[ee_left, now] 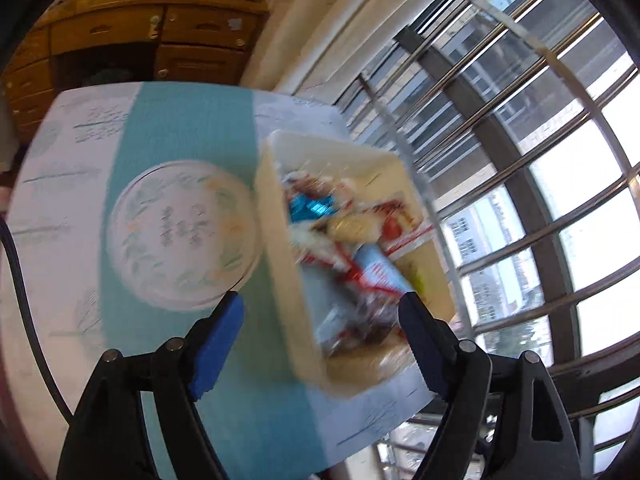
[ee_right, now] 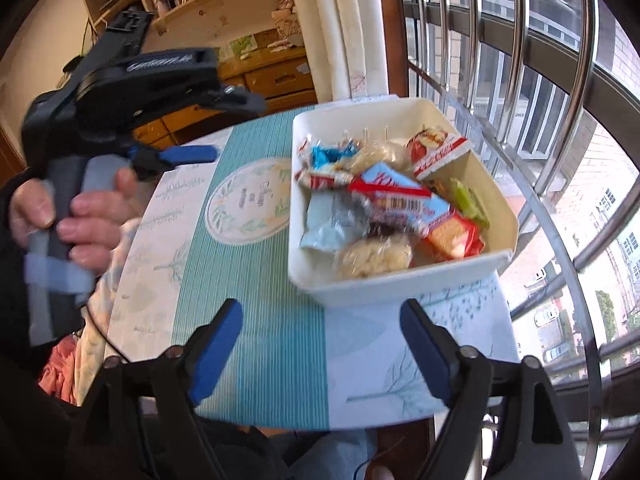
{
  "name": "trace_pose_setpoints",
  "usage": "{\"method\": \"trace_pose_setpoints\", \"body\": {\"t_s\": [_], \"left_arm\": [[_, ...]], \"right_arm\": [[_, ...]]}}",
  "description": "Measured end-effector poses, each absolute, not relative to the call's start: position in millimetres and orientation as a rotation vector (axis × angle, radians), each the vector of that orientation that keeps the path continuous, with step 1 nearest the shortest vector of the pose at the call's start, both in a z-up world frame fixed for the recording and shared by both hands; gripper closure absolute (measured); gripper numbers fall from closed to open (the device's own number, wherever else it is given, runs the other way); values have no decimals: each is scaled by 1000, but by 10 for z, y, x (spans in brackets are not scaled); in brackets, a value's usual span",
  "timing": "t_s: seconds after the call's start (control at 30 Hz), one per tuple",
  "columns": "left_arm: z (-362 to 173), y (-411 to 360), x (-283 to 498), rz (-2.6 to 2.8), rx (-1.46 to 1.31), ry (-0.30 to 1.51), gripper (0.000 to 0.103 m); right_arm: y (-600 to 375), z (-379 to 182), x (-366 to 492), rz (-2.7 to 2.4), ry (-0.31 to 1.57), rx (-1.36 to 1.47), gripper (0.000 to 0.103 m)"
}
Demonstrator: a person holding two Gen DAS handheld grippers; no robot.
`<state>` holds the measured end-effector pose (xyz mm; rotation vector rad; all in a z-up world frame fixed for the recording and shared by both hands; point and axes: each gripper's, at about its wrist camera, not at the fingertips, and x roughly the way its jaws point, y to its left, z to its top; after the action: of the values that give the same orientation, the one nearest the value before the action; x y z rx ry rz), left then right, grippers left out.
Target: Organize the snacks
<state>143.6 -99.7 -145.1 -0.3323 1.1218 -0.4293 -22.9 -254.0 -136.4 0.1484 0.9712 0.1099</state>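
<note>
Both grippers' blue fingers are standing spread, pinching nothing: right gripper [ee_right: 320,350], left gripper [ee_left: 320,344]. One white box [ee_right: 384,286] of wrapped snacks [ee_right: 384,200] is sitting on the desk [ee_right: 260,340] beside one round coaster [ee_right: 244,204].

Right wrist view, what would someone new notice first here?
The white bin heaped with wrapped snacks sits at the table's window-side edge, on a teal striped tablecloth. Left of it, a hand holds the left gripper above the table, while the right gripper hangs open and empty just short of the bin.
</note>
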Motion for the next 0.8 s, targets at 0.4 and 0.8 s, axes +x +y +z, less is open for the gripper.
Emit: {"method": "trace_pose_setpoints", "body": {"t_s": [0.4, 0.8], "left_arm": [[-976, -459, 227, -124, -163, 1130, 21], [-100, -667, -403, 11, -113, 932, 1]], "right_arm": [[-2322, -996, -345, 213, 970, 71, 8], [-2511, -236, -595, 242, 956, 137, 3]]}}
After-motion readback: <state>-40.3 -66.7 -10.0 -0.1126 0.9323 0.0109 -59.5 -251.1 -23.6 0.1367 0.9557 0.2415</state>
